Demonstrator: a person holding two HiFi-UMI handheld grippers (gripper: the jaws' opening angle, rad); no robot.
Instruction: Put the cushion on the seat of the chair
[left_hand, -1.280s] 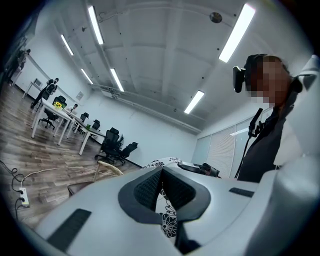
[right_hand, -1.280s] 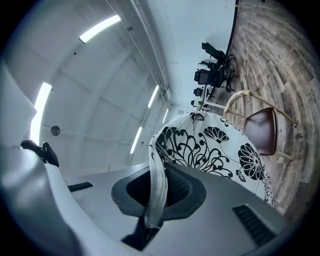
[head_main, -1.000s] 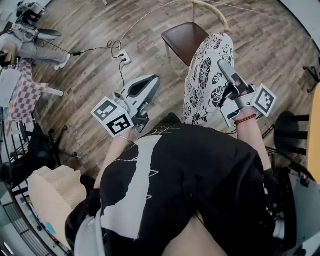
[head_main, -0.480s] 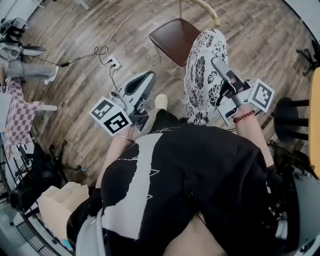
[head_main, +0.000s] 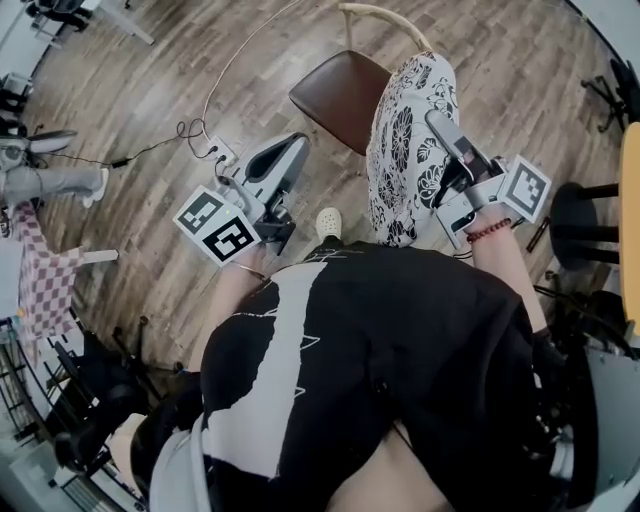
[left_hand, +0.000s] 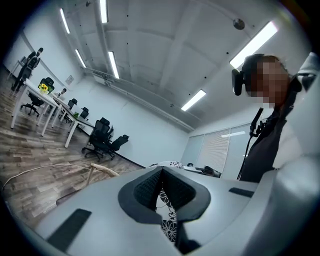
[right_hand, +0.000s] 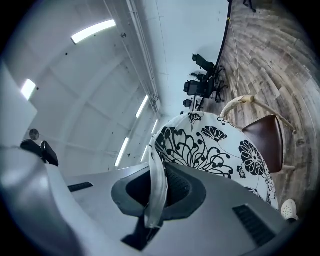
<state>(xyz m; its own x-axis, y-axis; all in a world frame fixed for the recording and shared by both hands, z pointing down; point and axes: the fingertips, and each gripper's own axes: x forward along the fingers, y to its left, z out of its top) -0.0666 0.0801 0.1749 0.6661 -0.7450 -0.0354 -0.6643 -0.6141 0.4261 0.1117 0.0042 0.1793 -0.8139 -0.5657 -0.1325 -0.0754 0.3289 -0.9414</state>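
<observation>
There is 1 cushion (head_main: 405, 150), white with black flowers, and 1 chair (head_main: 340, 95) with a brown seat. 2 claws show: the left claw (head_main: 298, 148) and the right claw (head_main: 433, 118). Each carries 1 marker cube (head_main: 215, 225), 2 in all. On the floor (head_main: 150, 100) lie 1 power strip (head_main: 222, 153) and 1 white shoe (head_main: 328, 222). 1 black stool (head_main: 572, 215) stands at the right edge.
</observation>
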